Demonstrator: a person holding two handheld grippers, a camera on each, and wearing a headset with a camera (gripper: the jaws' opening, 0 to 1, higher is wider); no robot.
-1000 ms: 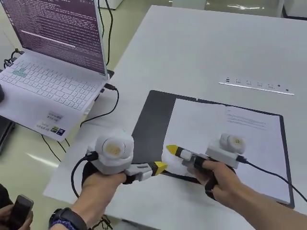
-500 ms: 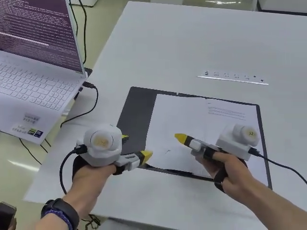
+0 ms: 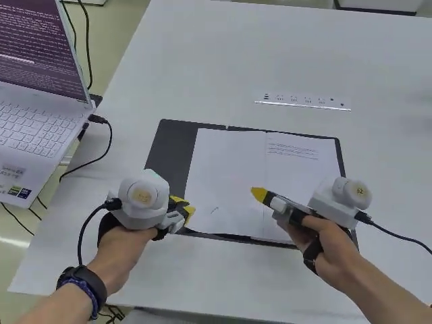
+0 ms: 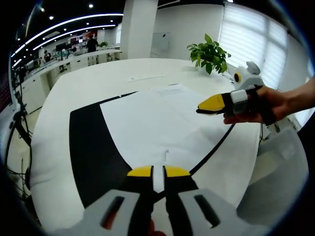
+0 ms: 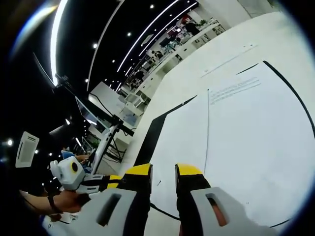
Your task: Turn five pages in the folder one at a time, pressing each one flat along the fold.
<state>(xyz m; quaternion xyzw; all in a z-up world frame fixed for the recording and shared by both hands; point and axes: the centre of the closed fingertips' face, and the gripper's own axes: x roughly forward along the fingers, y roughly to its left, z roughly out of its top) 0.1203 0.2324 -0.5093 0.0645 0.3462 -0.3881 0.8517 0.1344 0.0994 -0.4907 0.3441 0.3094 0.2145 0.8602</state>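
Note:
A black folder (image 3: 172, 152) lies open on the white table, with white pages (image 3: 229, 169) flat inside it. The right-hand sheet (image 3: 304, 162) has a few printed lines at its top. My left gripper (image 3: 187, 210) is shut and sits low at the folder's front left edge. In its own view its tips (image 4: 158, 171) point across the black cover (image 4: 91, 147). My right gripper (image 3: 256, 194), shut with nothing in it, hovers over the front of the pages near the fold. It comes into the left gripper view (image 4: 204, 105) from the right. Its own view (image 5: 163, 169) looks along the fold line.
An open laptop (image 3: 27, 101) stands at the left with a black cable (image 3: 101, 145) running toward the folder. A white power strip (image 3: 302, 102) lies beyond the folder. The table's front edge is close under both hands. A potted plant (image 4: 209, 51) stands far off.
The head camera has shifted, so the folder sits further left in view. The two grippers have drawn apart: the right one moved right over the pages, the left one back toward the folder's corner.

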